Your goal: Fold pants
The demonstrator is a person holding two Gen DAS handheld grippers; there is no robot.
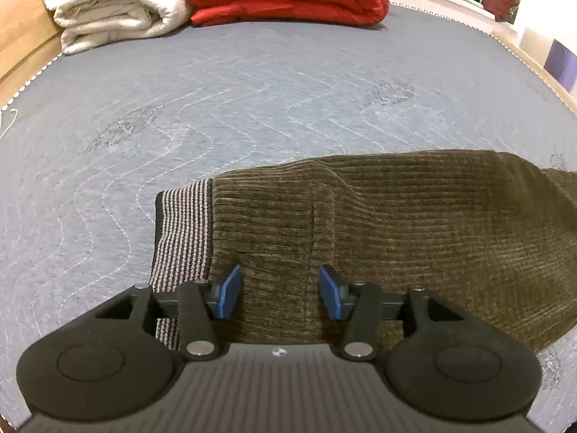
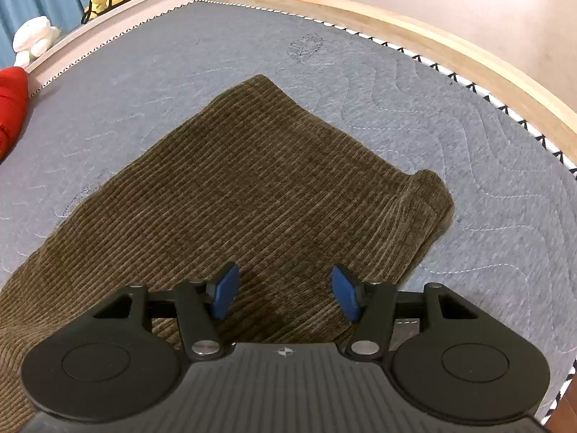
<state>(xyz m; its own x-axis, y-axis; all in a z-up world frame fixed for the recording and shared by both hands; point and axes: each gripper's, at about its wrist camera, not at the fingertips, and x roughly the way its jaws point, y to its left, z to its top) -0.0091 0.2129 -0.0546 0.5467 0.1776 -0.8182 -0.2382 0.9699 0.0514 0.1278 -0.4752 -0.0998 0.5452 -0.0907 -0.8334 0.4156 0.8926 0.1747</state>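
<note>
The mattress [image 1: 252, 101] carries the pants [image 2: 230, 180], lying flat in its near part. A fold started off-square could misalign the edges. The left gripper [image 1: 277, 290], above the striped waistband [image 1: 184, 231], and the right gripper [image 2: 285, 294] both stand open, empty.

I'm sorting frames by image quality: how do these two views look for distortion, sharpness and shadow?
Left wrist view: strong fisheye bending of the mattress edge, dark corners, the brown pants sharp, even soft light. Right wrist view: the wooden bed frame bows into an arc, the pants ribs crisp, a faint shadow on the cloth below the right gripper, no glare.
</note>
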